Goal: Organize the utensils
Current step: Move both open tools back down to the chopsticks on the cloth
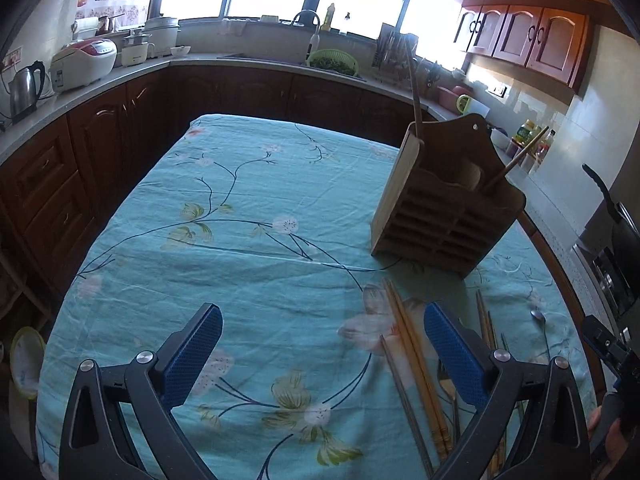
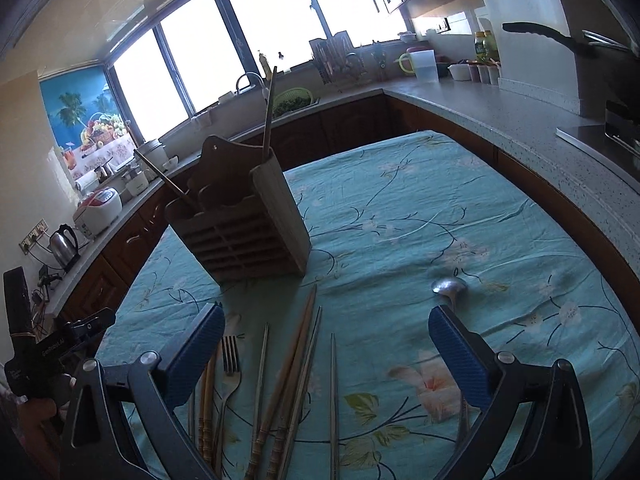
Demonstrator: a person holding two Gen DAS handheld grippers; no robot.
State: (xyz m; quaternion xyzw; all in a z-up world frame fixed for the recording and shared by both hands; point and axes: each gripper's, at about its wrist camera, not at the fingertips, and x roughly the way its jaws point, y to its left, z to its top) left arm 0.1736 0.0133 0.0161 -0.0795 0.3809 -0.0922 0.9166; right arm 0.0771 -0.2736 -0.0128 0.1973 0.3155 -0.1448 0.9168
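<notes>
A brown wooden utensil holder (image 1: 444,216) (image 2: 244,228) stands on the teal flowered tablecloth, with two sticks poking out of it. In front of it lie several wooden chopsticks (image 1: 416,364) (image 2: 288,376), metal chopsticks (image 2: 333,400), a fork (image 2: 231,364) and a metal spoon (image 2: 449,286) (image 1: 540,320). My left gripper (image 1: 322,350) is open over bare cloth, with the chopsticks by its right finger. My right gripper (image 2: 326,354) is open above the chopsticks, nothing gripped; the fork lies by its left finger and the spoon by its right finger.
The table (image 1: 248,208) stands inside an L-shaped kitchen counter (image 2: 500,112) with dark cabinets. A kettle (image 1: 24,88), rice cooker (image 1: 84,62), sink and green colander (image 1: 332,60) sit on the counter. A person's hand holds the other gripper at the left edge (image 2: 44,364).
</notes>
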